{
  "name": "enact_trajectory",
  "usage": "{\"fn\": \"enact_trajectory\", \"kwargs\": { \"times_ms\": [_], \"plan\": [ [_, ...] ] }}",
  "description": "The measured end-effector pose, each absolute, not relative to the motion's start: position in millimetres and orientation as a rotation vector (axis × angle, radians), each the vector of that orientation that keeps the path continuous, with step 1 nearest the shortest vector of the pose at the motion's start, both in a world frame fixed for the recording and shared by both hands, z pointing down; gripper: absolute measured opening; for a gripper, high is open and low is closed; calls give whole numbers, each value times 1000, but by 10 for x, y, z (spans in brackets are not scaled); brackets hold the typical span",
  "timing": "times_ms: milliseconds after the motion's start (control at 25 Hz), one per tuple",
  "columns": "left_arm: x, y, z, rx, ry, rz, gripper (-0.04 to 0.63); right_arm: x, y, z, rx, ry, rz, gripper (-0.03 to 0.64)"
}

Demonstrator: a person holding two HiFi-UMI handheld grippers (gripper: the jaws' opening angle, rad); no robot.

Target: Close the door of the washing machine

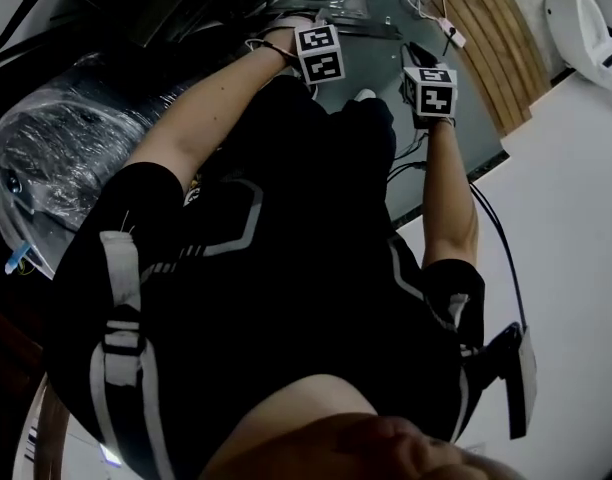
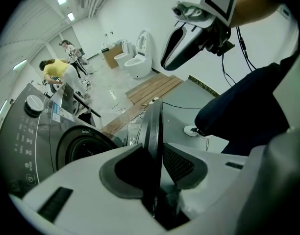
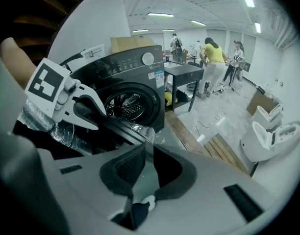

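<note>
The dark washing machine [image 3: 140, 77] stands with its drum [image 3: 121, 104] showing and its round door [image 3: 121, 129] swung out. In the left gripper view the door's black rim [image 2: 154, 126] runs edge-on between my pads, and my left gripper [image 2: 155, 153] is shut on it. That gripper [image 3: 93, 119], under its marker cube, shows on the door in the right gripper view. My right gripper [image 3: 145, 163] hangs just short of the door, open, with nothing between its pads. It also shows high up in the left gripper view [image 2: 172, 53]. In the head view only both marker cubes [image 1: 319, 53] [image 1: 429, 91] are visible.
A wooden pallet [image 3: 223, 153] lies on the floor to the right of the machine, with white toilets [image 3: 267, 136] beyond it. A black table [image 3: 182, 77] and several people [image 3: 213, 65] are at the back. A plastic-wrapped bulk [image 1: 66, 158] lies on my left.
</note>
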State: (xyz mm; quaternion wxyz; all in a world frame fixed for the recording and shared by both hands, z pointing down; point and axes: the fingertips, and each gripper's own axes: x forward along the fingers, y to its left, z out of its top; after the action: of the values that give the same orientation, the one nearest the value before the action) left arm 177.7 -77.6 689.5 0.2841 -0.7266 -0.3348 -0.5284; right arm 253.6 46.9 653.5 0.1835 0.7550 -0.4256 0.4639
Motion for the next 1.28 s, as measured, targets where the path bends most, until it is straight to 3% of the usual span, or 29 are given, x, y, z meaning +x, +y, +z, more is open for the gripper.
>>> {"fn": "enact_trajectory", "kwargs": {
  "times_ms": [480, 1280],
  "plan": [
    [2062, -1035, 6880, -1995, -720, -1541, 132, 2959, 160, 7268, 1843, -1379, 1296, 138],
    [2429, -1405, 6895, -2069, -376, -1750, 135, 3519, -480, 7765, 1404, -1689, 1068, 140]
  ]
}}
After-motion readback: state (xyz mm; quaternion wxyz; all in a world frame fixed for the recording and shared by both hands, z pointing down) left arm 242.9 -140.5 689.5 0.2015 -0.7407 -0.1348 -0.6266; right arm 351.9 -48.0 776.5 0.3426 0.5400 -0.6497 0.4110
